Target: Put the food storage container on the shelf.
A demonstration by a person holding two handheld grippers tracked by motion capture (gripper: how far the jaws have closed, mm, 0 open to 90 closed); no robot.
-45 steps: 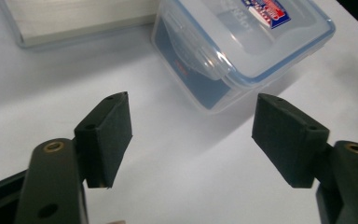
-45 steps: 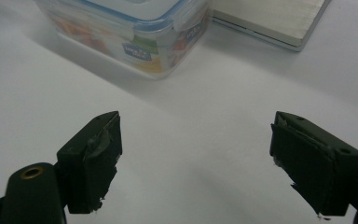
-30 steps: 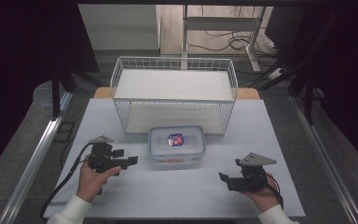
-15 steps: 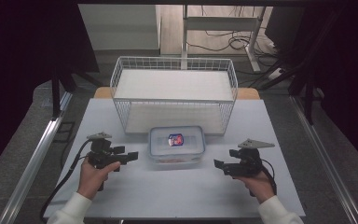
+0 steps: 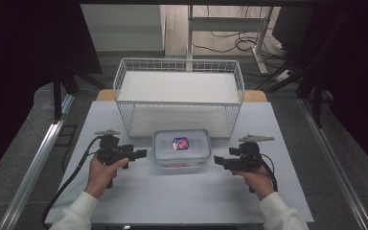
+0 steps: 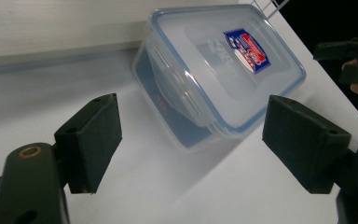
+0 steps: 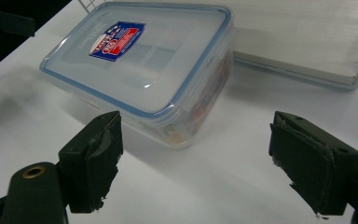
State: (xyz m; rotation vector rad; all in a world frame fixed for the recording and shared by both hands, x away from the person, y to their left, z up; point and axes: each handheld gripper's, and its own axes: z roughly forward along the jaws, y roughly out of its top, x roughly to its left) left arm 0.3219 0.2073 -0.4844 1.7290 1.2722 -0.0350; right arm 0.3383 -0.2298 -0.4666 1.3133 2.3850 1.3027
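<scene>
Box (image 5: 181, 148) flanked, jaws wide on both grippers.
Likely light, stiff, slick plastic; best gripped at short ends, under lid rim.

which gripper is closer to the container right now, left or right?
The left gripper: its jaws end just short of the lidded plastic container on that side. The right gripper sits lower, a wider strip of table off the container's corner. Both are open.
</scene>
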